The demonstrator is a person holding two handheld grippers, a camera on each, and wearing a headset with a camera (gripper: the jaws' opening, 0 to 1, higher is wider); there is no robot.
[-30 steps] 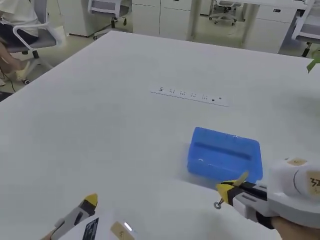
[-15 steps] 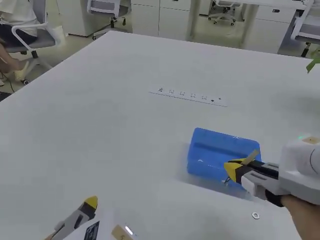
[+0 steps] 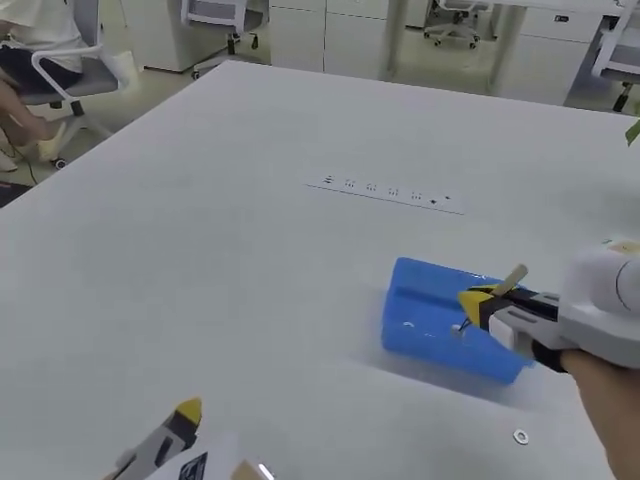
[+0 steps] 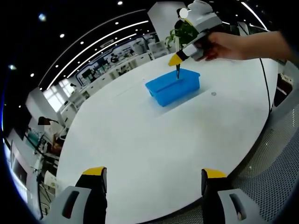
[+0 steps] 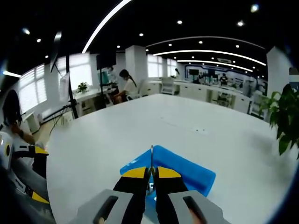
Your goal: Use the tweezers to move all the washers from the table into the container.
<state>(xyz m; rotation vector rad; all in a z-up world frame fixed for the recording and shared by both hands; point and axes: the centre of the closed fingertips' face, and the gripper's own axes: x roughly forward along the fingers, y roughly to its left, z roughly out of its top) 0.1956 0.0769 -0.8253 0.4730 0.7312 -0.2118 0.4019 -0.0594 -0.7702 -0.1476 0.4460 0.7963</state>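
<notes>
My right gripper [image 3: 487,296] is shut on a thin pair of tweezers [image 3: 462,322] that points down into the blue container [image 3: 420,345]. A small dark speck sits at the tweezers' tip; I cannot tell whether it is a washer. In the right gripper view the tweezers [image 5: 151,158] rise between the closed jaws [image 5: 150,172] above the container [image 5: 191,175]. One washer [image 3: 520,436] lies on the table to the right of the container. My left gripper [image 4: 154,175] is open and holds nothing, low at the table's near edge [image 3: 188,412]. The left gripper view shows the right gripper [image 4: 180,57], the container [image 4: 173,88] and the washer [image 4: 213,94].
A flush socket strip [image 3: 385,192] sits in the white tabletop beyond the container. Office chairs [image 3: 60,70] and a seated person stand past the table's far left edge. A potted plant [image 5: 285,116] is off to the right.
My right gripper has carried the tweezers from the table in front of the container up over its inside. A washer it had hidden now shows on the table. The left gripper stayed put.
</notes>
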